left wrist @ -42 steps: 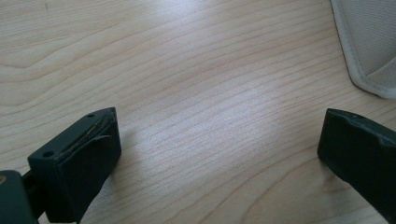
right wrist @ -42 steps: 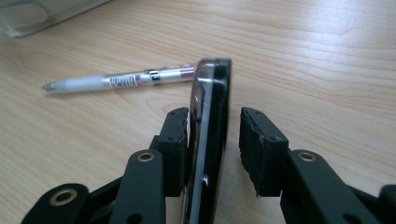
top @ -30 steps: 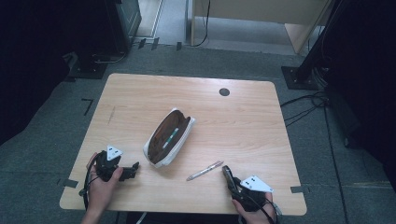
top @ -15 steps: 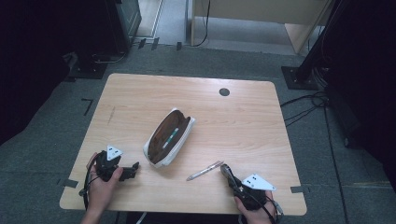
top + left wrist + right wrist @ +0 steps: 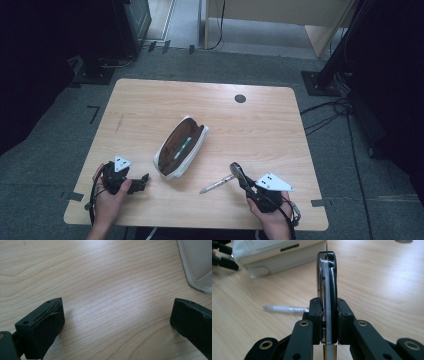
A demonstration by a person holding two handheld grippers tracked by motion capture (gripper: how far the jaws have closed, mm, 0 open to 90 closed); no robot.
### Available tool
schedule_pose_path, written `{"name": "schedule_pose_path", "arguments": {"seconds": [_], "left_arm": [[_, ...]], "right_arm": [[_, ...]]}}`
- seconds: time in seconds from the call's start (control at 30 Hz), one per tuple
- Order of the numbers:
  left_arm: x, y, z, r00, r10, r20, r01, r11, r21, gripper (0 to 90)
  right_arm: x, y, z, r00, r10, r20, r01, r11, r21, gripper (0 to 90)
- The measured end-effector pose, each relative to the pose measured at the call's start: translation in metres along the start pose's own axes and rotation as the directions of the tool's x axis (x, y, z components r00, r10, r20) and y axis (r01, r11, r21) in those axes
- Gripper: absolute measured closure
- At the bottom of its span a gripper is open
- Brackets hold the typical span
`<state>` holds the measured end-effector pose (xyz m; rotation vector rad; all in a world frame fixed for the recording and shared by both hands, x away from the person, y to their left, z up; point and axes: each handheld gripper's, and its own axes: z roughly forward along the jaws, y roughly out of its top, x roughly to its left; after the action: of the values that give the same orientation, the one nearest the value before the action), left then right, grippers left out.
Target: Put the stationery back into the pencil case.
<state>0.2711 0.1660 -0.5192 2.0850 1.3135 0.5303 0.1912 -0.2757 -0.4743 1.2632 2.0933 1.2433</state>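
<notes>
Nearest the table's front edge, the right gripper [image 5: 239, 172] has its jaws pinched on a flat black tool with a metal strip along its edge, perhaps a box cutter [image 5: 326, 290]; I cannot name it for sure. The tool stands on edge between the pads and sticks out well past them, so the grip sits at its near end, and a quick swing or a knock could lever it loose. Just beyond and to the side lies a white pen [image 5: 216, 184] flat on the wooden table [image 5: 280, 120], close enough that the tool's tip could nudge it and send it rolling. Over on the other side, the left gripper [image 5: 141, 182] rests low with its jaws spread wide on nothing, near the open white pencil case [image 5: 181, 147]. Farther in, the case lies slantwise with a pen inside; its soft rim could catch the tool on the way in.
</notes>
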Motion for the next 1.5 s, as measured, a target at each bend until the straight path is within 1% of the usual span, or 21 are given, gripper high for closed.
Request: {"name": "schedule_pose_path", "arguments": {"seconds": [0.03,0.1,0.23,0.27,0.53,0.57,0.6,0.63,0.7,0.73,0.83,0.9,0.93,1.03,1.07,1.1,1.13,1.17,1.2,1.4,1.5], "left_arm": [[0.000,0.000,0.000,1.0000,0.000,0.000,0.000,1.0000,0.000,0.0],[0.000,0.000,0.000,1.0000,0.000,0.000,0.000,1.0000,0.000,0.0],[0.000,0.000,0.000,1.0000,0.000,0.000,0.000,1.0000,0.000,0.0],[0.000,0.000,0.000,1.0000,0.000,0.000,0.000,1.0000,0.000,0.0],[0.000,0.000,0.000,1.0000,0.000,0.000,0.000,1.0000,0.000,0.0],[0.000,0.000,0.000,1.0000,0.000,0.000,0.000,1.0000,0.000,0.0],[0.000,0.000,0.000,1.0000,0.000,0.000,0.000,1.0000,0.000,0.0],[0.000,0.000,0.000,1.0000,0.000,0.000,0.000,1.0000,0.000,0.0],[0.000,0.000,0.000,1.0000,-0.001,0.001,0.001,1.0000,0.000,0.0],[0.000,0.000,0.000,1.0000,-0.001,0.001,0.001,1.0000,0.000,0.0],[0.000,0.000,0.000,1.0000,0.002,0.002,-0.002,1.0000,-0.001,0.0],[0.000,0.000,0.000,1.0000,0.002,0.003,-0.002,1.0000,0.000,0.0],[0.000,0.000,0.000,1.0000,0.003,0.004,-0.003,1.0000,0.000,0.0],[0.000,0.000,0.000,1.0000,0.003,0.004,-0.003,1.0000,0.001,0.0],[0.000,0.000,0.000,1.0000,0.004,0.004,-0.004,1.0000,0.000,0.0],[0.000,0.000,0.000,1.0000,0.004,0.004,-0.004,1.0000,0.000,0.0],[0.000,0.000,0.000,1.0000,0.004,0.004,-0.004,1.0000,0.000,0.0],[0.000,0.000,0.000,1.0000,0.003,0.004,-0.003,1.0000,0.000,0.0],[0.000,0.000,0.000,1.0000,0.004,0.005,-0.004,1.0000,0.000,0.0],[-0.001,0.000,0.000,1.0000,0.001,0.005,-0.001,1.0000,-0.004,0.0],[0.000,0.000,0.000,1.0000,0.004,0.006,-0.004,1.0000,-0.002,0.0]], "right_arm": [[0.000,0.000,0.000,1.0000,0.000,0.000,0.000,1.000,0.000,77.9],[0.002,0.012,0.002,0.9998,-0.012,-0.015,0.012,1.000,-0.017,77.9],[0.003,0.021,0.004,0.9994,-0.024,-0.026,0.023,0.999,-0.030,77.9],[0.005,0.029,0.007,0.9990,-0.029,-0.035,0.028,0.999,-0.038,77.9],[0.019,0.060,0.020,0.9937,-0.073,-0.084,0.068,0.996,-0.064,77.9],[0.019,0.060,0.020,0.9937,-0.073,-0.084,0.068,0.996,-0.064,77.9],[0.023,0.069,0.027,0.9910,-0.091,-0.098,0.085,0.994,-0.063,77.9],[0.023,0.069,0.027,0.9910,-0.091,-0.098,0.085,0.994,-0.063,77.9],[0.028,0.080,0.035,0.9872,-0.110,-0.115,0.104,0.993,-0.059,77.9],[0.028,0.080,0.035,0.9872,-0.110,-0.115,0.104,0.993,-0.059,77.9],[0.034,0.096,0.046,0.9803,-0.146,-0.133,0.139,0.988,-0.062,77.8],[0.036,0.099,0.048,0.9781,-0.152,-0.142,0.145,0.988,-0.060,77.8],[0.040,0.108,0.054,0.9737,-0.164,-0.158,0.159,0.986,-0.047,77.7],[0.043,0.113,0.059,0.9700,-0.173,-0.171,0.168,0.985,-0.042,77.7],[0.046,0.120,0.065,0.9663,-0.181,-0.183,0.178,0.983,-0.033,77.7],[0.046,0.120,0.065,0.9663,-0.181,-0.183,0.178,0.983,-0.033,77.7],[0.049,0.124,0.071,0.9617,-0.191,-0.197,0.189,0.982,-0.024,77.6],[0.049,0.124,0.071,0.9617,-0.191,-0.197,0.189,0.982,-0.024,77.6],[0.051,0.128,0.075,0.9586,-0.195,-0.208,0.196,0.981,-0.015,77.5],[0.055,0.135,0.089,0.9532,-0.203,-0.224,0.210,0.978,0.008,77.3],[0.055,0.137,0.094,0.9540,-0.201,-0.223,0.210,0.978,0.016,77.3]]}}
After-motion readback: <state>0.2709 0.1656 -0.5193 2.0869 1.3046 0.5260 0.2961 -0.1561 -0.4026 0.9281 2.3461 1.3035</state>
